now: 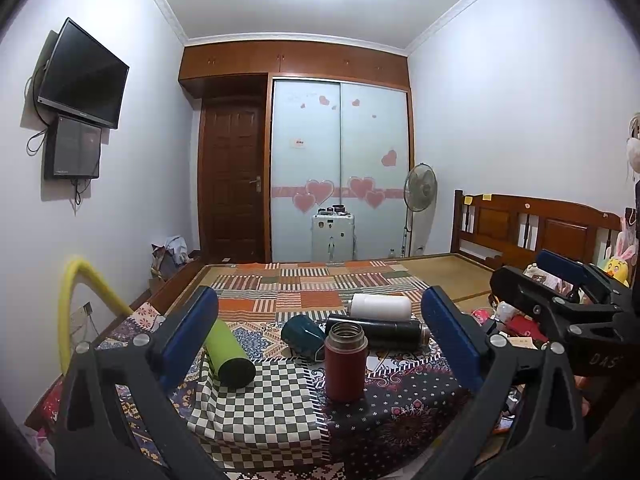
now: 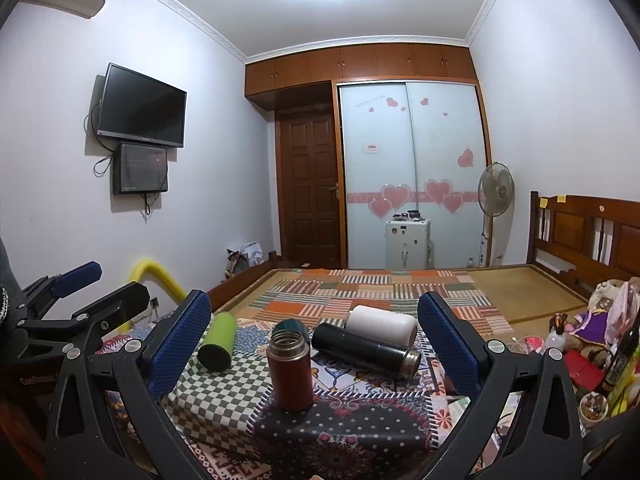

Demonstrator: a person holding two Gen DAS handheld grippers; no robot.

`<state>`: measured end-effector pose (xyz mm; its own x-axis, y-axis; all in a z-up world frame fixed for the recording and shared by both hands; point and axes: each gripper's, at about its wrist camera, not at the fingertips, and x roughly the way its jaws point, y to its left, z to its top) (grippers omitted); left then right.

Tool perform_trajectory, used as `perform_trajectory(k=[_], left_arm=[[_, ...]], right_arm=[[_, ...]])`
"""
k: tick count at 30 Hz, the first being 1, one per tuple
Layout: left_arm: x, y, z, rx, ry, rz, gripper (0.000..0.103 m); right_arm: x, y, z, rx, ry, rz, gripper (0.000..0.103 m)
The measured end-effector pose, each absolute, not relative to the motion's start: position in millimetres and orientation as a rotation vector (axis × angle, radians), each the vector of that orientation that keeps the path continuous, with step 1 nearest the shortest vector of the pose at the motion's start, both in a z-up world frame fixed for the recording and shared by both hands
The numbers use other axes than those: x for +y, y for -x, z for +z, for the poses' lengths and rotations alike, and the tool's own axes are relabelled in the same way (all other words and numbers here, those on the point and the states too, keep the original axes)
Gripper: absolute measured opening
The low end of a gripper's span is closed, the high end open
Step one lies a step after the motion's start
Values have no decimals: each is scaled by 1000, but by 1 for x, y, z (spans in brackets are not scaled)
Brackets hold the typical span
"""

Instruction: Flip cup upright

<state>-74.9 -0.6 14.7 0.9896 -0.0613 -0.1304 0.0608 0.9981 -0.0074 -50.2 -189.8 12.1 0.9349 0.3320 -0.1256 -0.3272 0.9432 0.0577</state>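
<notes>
I hold both tools above the near edge of the bed, and both are released: the left gripper (image 1: 320,340) has its blue pads wide apart with nothing between them, and the right gripper (image 2: 314,340) is spread the same way and also empty.

On the patterned cloth (image 1: 256,412) one red flask (image 1: 345,360) stands upright already, with its mouth open to the top. The others lie on their sides: a green cup (image 1: 230,354) at the left, a dark teal cup (image 1: 302,334) just behind the red flask, a black flask (image 1: 376,330) at the right, and a white bottle (image 1: 380,306) behind it, touching or almost touching it. I judge that the next cup to raise is one of these lying ones. The green cup seems the easiest for my left tool, because it lies apart from the others with free space around it.

To do this step well, I should bring the pads down across the middle of the body, one pad on each long side, and not along its length. I should close firmly, because the smooth round wall may slip or roll away on the soft cloth. Then I turn the wrist until the open end looks up, set the base flat, and open only when it stands steady. The cloth has folds, so a flat place is better. I must also keep clear of the red flask, since a touch could knock it over.
</notes>
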Motion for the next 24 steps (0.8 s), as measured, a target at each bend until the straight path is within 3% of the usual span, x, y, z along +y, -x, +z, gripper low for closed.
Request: perform_trajectory(k=[24], left_arm=[[0,67,11,164,13,-80,103]], right_arm=[[-191,50,14,136,-33,323,103]])
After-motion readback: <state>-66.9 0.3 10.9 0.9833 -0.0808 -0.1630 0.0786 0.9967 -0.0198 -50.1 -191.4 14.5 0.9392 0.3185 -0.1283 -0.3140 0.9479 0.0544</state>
